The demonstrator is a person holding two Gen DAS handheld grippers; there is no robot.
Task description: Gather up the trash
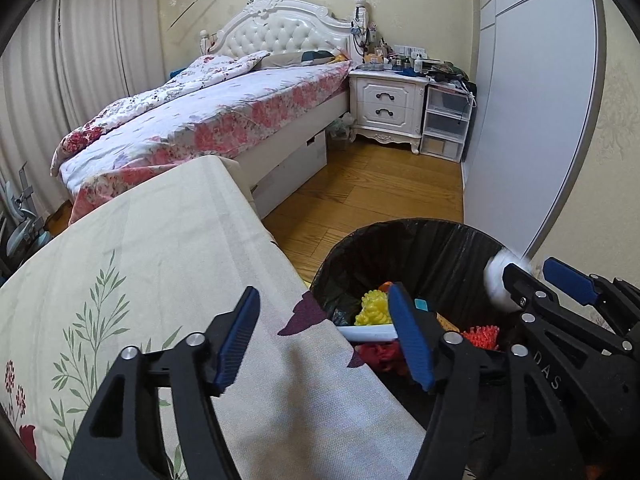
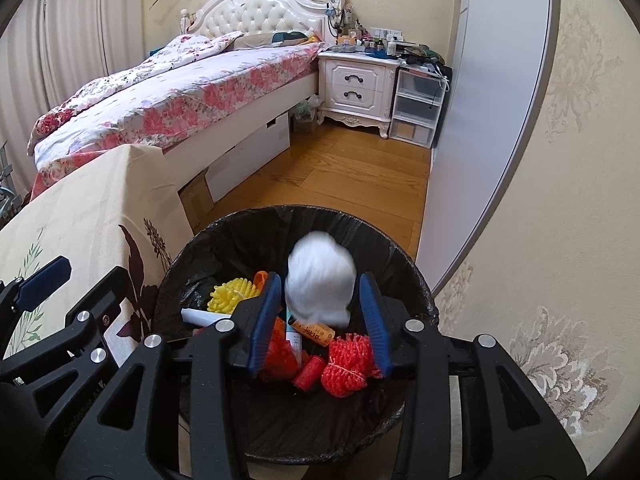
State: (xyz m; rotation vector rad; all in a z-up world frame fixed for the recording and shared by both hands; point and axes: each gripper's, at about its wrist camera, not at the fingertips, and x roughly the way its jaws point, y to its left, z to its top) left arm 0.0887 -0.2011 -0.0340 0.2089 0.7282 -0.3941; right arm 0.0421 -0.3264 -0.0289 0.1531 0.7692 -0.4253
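A blurred white fluffy wad (image 2: 320, 278) sits mid-frame between the spread right tongs (image 2: 322, 320), touching neither, above the black-lined trash bin (image 2: 224, 232). The left view shows only its edge at right, plus the left tongs (image 1: 326, 340), spread and empty over the cloth-covered surface (image 1: 160, 240).

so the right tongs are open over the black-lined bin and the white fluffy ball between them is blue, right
Not quite: the fluffy ball is white, not blue; only the pads are blue. The right wrist view shows it blurred between the open right tongs, above the black-lined bin.
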